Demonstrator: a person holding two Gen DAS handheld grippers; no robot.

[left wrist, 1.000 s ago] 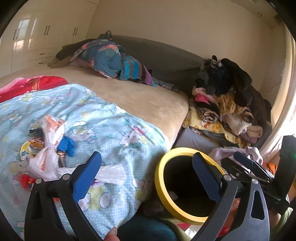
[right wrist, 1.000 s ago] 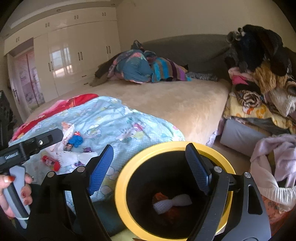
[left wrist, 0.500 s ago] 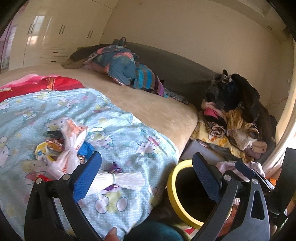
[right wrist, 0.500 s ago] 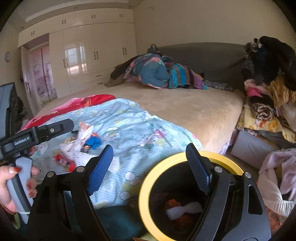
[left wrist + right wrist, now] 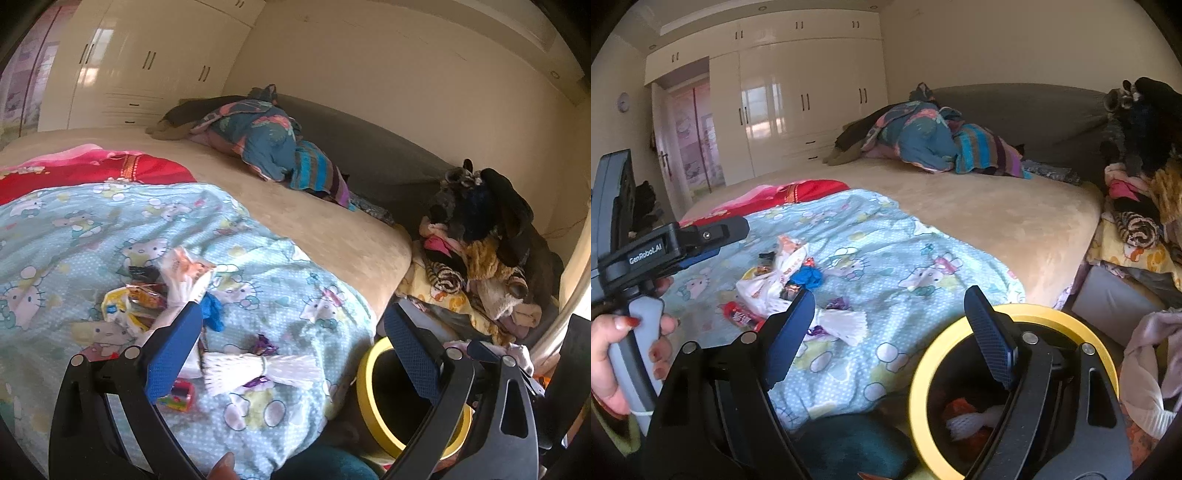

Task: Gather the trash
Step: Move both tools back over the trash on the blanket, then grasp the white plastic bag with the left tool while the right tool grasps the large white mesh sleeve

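Target item: white foam net sleeve [image 5: 255,371], lying flat on the blue patterned blanket [image 5: 110,221] at the near edge of the bed [image 5: 332,229].
Bearing from left gripper [image 5: 291,350]: directly ahead and slightly below, between the two blue pads, touching neither.
Bearing from right gripper [image 5: 890,328]: ahead and to the left; its left pad overlaps the sleeve's edge in the right wrist view.
Long axis: runs left to right across the left gripper's line, cinched at the middle by a band, both ends flared.
Nearer hand: the left, in my judgement; the right is closer to the bin.
Left gripper state: spread wide, nothing held.
Right gripper state: spread wide, nothing held; the jaws have just widened a little.
Other trash: crumpled white wrapper [image 5: 184,280], blue scrap [image 5: 212,314], red packet [image 5: 177,397], purple foil [image 5: 264,347], all just beyond or beside the sleeve.
Bin: yellow-rimmed bin [image 5: 1015,314] on the floor beside the bed, to the right, already holding a similar white sleeve and something orange.
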